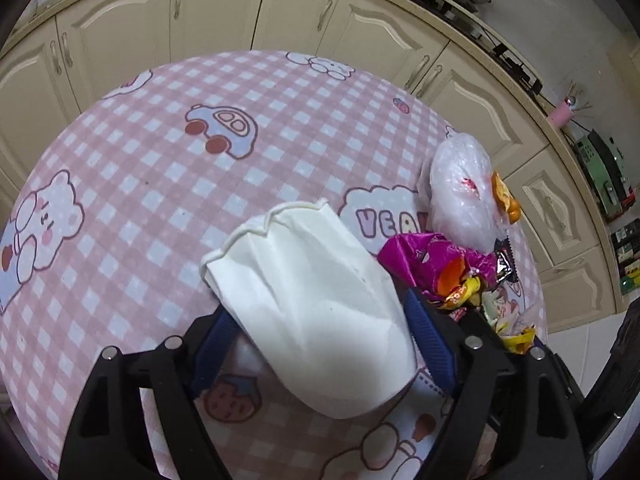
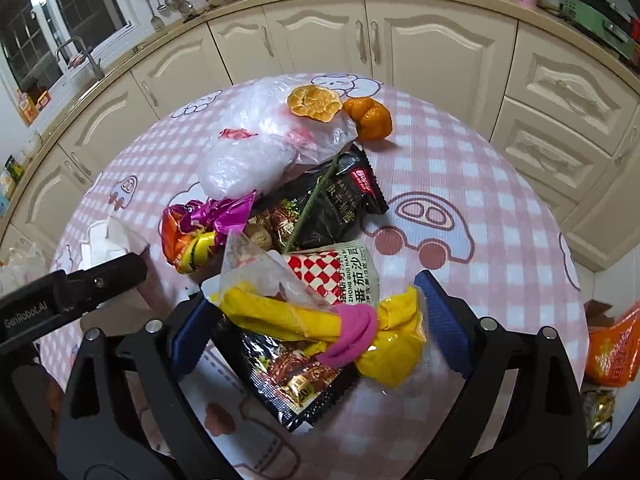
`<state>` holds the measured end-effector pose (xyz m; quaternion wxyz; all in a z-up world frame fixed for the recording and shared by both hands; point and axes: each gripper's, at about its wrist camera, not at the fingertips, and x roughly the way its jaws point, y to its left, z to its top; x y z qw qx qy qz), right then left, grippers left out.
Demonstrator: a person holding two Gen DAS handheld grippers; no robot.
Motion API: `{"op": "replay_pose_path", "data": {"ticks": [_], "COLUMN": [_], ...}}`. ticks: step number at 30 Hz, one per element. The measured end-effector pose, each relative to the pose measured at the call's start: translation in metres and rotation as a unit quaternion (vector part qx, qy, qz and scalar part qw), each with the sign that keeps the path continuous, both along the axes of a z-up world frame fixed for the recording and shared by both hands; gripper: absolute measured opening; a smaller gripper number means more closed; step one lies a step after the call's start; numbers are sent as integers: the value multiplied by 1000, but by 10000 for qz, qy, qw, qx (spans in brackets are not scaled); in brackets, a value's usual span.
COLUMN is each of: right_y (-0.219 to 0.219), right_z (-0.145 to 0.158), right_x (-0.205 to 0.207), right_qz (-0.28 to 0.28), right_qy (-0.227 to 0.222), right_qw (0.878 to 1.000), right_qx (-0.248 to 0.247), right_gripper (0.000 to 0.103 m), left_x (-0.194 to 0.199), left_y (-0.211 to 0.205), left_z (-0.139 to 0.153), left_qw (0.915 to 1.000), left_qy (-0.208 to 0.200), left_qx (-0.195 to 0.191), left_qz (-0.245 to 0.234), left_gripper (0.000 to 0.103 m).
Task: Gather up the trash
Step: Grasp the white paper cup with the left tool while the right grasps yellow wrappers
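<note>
A white paper napkin (image 1: 312, 320) lies flat on the pink checked tablecloth (image 1: 140, 160), between the blue pads of my left gripper (image 1: 320, 312), which stands open around it. To its right are a magenta wrapper (image 1: 424, 256) and a clear plastic bag (image 1: 460, 188). In the right wrist view my right gripper (image 2: 316, 300) is open over a trash pile: a yellow wrapper with a pink band (image 2: 280, 316), a dark snack packet (image 2: 296, 376) and a red-checked sachet (image 2: 344, 276). Beyond lie a black wrapper (image 2: 340, 196), the plastic bag (image 2: 260, 140), orange peel (image 2: 314, 102) and a tangerine (image 2: 370, 118).
Cream kitchen cabinets (image 2: 440, 40) curve around the far side of the table (image 2: 500, 200). The left gripper's black body (image 2: 100, 284) reaches in from the left beside the napkin (image 2: 104, 240). An orange bag (image 2: 612, 352) sits off the table's right edge.
</note>
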<state>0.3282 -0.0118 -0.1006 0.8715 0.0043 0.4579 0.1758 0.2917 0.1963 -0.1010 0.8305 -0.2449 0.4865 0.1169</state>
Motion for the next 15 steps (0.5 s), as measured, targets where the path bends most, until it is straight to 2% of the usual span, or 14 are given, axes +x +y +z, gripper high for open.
{"op": "replay_pose_path", "data": {"ticks": [2, 4, 12, 15], "right_y": [-1, -7, -31, -40], "right_z": [1, 3, 11, 16], "right_x": [-4, -8, -29, -39], "right_qz": [21, -20, -235, -307], "right_qy": [-80, -26, -25, -77], "right_qw": [10000, 9999, 9991, 9988], "right_qx": [32, 163, 362, 375], "right_gripper": [73, 70, 67, 67], "left_x": [-1, -3, -22, -33], "left_y": [-1, -3, -3, -8], "left_z": [3, 6, 12, 17], "left_qw": [9999, 9997, 9996, 9992], "left_qy": [-51, -88, -100, -146], "left_qx": [72, 170, 146, 278], "left_qz": [-79, -121, -197, -236], "left_gripper": [69, 65, 63, 63]}}
